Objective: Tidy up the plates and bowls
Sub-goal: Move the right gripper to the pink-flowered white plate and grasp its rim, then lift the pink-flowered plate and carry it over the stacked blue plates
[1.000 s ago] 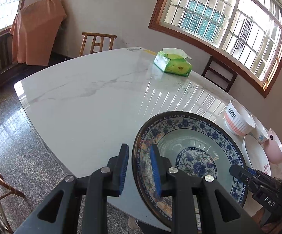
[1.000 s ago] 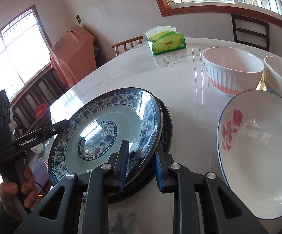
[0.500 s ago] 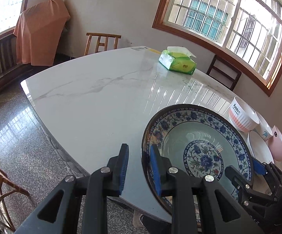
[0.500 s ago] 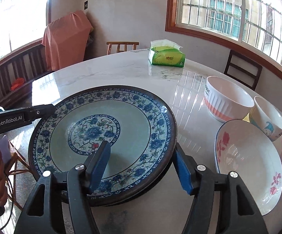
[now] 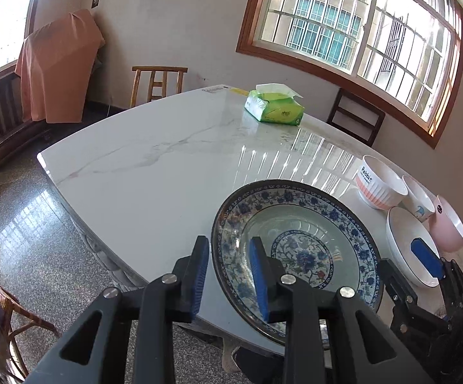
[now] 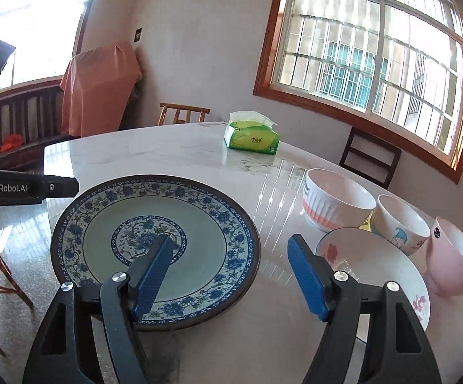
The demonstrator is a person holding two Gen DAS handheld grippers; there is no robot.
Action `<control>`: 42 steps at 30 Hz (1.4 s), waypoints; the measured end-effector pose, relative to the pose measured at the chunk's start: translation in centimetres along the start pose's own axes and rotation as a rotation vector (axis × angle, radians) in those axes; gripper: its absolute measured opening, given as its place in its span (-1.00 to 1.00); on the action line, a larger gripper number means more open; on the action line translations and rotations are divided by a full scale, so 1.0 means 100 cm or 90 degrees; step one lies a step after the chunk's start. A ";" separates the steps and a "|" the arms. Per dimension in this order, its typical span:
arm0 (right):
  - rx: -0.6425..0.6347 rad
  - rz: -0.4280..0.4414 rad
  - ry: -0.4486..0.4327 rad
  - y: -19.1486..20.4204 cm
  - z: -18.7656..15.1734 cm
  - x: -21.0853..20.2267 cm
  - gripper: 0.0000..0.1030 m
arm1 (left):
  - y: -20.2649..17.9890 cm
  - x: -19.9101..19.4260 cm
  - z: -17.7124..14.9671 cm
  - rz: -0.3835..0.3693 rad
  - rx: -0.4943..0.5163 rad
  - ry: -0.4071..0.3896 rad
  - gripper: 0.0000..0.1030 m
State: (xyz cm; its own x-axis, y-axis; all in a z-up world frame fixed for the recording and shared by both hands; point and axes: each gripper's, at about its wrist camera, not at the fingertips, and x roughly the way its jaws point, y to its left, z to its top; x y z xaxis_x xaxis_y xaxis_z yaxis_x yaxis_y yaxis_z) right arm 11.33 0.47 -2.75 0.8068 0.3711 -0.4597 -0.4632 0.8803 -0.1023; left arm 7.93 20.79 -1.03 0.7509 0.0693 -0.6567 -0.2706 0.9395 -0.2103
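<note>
Fingers of the right gripper [image 6: 231, 275] gaped empty, the left gripper [image 5: 228, 275] seemingly straddled the blue plate's [image 6: 154, 249] rim, while bowls [image 6: 337, 201] beside it awaited stacking.

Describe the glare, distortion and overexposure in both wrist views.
Left wrist view: streaked window glare crosses the glossy white marble table beside the green tissue pack; fisheye bends the brown-framed barred window and darkens the corners. Right wrist view: glare streaks run between the blue-and-white floral plate and the ribbed pink-and-white bowl; the upper-left window is blown out white.
</note>
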 end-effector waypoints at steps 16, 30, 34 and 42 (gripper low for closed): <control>0.372 -0.002 0.090 -0.221 -0.045 -0.041 -0.17 | -0.167 0.062 0.030 -0.260 0.103 0.174 -0.48; 0.396 0.040 0.176 -0.248 -0.047 0.008 -0.31 | -0.219 0.147 0.032 -0.219 0.122 0.303 -0.48; 0.404 0.051 0.193 -0.249 -0.051 0.019 -0.34 | -0.226 0.149 0.029 -0.211 0.134 0.302 -0.48; 0.395 0.066 0.229 -0.246 -0.058 0.030 -0.72 | -0.226 0.152 0.020 -0.198 0.118 0.295 -0.67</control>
State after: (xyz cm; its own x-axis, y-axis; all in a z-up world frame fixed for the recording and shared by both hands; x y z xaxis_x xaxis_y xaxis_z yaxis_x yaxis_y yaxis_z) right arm 22.97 -21.80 -6.74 0.5505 0.4349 -0.7126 -0.1513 0.8914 0.4271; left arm 26.65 1.30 -4.80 0.4256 -0.3338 -0.8411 0.0623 0.9381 -0.3407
